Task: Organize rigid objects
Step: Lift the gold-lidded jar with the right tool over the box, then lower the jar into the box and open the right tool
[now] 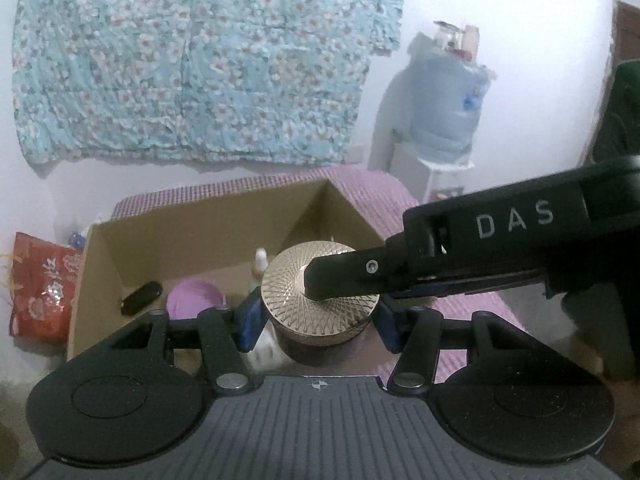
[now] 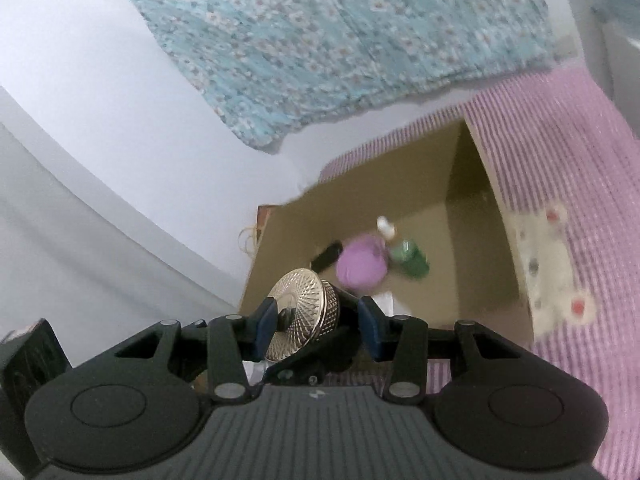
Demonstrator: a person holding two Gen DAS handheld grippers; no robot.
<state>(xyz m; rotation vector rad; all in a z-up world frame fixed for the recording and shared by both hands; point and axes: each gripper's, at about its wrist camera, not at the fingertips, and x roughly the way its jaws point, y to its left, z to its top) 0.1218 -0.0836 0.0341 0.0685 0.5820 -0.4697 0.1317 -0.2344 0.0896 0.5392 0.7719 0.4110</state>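
Observation:
A dark round jar with a gold patterned lid (image 1: 288, 284) hangs above the open cardboard box (image 1: 200, 208). My left gripper (image 1: 319, 322) is shut on the jar, its blue pads pressed on the jar's two sides. One black finger (image 1: 344, 276) of the right gripper reaches in from the right and lies across the lid; its other finger is hidden under the jar. In the right wrist view the jar (image 2: 296, 312) lies sideways between the pads of my right gripper (image 2: 312, 328), which is shut on it from lid to base.
Inside the box (image 2: 360, 216) lie a purple round thing (image 2: 362, 268), a black object (image 2: 328, 256), a white-capped bottle (image 2: 386, 226) and a green bottle (image 2: 412, 260). The box sits on a pink striped cover (image 2: 560, 140). A red bag (image 1: 40, 280) stands left, a water bottle (image 1: 448, 108) right.

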